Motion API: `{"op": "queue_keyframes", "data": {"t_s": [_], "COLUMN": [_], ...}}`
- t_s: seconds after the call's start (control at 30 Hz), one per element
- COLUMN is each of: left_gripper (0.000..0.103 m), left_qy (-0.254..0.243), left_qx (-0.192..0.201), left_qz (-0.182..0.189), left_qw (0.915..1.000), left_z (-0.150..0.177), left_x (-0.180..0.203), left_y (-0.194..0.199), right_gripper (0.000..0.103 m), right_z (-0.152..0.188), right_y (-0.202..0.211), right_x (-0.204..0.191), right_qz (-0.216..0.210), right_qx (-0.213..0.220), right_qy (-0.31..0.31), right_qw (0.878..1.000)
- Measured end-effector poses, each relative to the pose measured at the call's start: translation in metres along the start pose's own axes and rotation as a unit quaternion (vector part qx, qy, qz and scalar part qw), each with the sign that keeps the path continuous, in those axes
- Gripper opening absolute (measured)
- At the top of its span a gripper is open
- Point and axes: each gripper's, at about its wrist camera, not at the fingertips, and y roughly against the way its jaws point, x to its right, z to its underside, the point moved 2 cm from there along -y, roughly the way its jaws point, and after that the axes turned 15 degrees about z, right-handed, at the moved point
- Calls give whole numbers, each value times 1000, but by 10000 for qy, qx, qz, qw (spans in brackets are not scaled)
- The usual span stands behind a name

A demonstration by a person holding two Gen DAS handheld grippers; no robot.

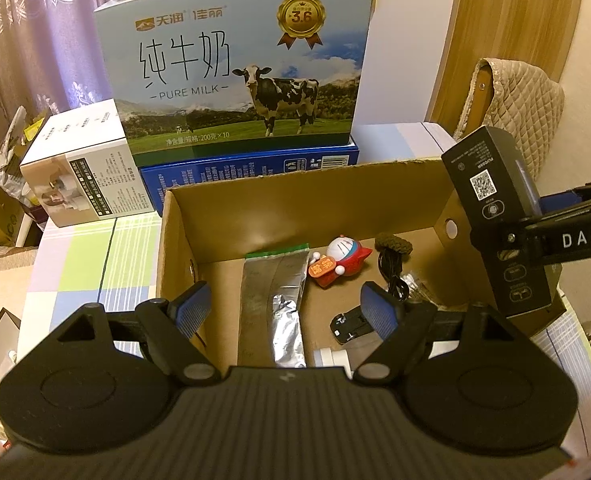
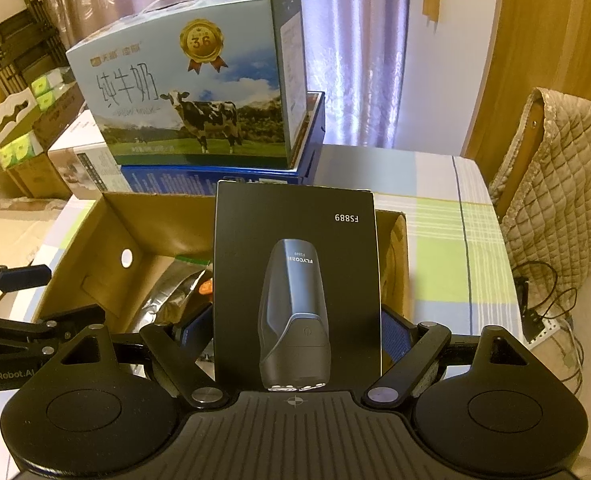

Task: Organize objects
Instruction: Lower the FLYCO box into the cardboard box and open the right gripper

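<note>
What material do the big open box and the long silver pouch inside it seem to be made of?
The open box looks like plain brown corrugated cardboard: matte, with a rough torn top edge. The silver pouch seems to be foil or metallised film: shiny, creased, with a green top strip.

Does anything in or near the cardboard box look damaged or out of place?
The cardboard box has a ragged, torn back rim. The silver foil pouch inside is crumpled. Nothing looks spilled.
</note>
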Motion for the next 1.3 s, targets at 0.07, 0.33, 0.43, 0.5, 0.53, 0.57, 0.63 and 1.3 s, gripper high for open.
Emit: {"op": "queue_keyframes", "data": {"t_s": [0.07,0.33,0.43,0.5,0.53,0.57,0.63,1.3], "left_gripper": [78,79,79,79,79,79,80,85], "left_qy": [1,51,38,39,44,44,23,116], "left_qx": [0,-18,-36,-41,-39,-38,-40,11], "left_qz": [1,-55,-62,-56,-51,-49,-46,-87], "left_qw": [10000,10000,10000,10000,10000,10000,10000,9999], "left_z": [0,3,5,5,5,5,6,12], "left_x": [0,-3,-4,-4,-4,-4,-3,2], "left_y": [-1,-3,-4,-5,-4,-4,-4,12], "right_gripper": [82,88,88,88,88,88,88,88], "right_z": [-1,1,2,3,4,5,6,16], "right_y": [-1,-7,-8,-9,-9,-9,-9,7], "right_x": [1,9,9,9,8,8,8,7], "right_qz": [-142,-150,-150,-149,-148,-148,-171,-109], "right_qx": [92,153,100,64,49,40,27,-74], "right_qy": [-65,-343,-295,-264,-246,-238,-221,-174], "right_qw": [9998,9992,9994,9995,9996,9996,9996,9998]}}
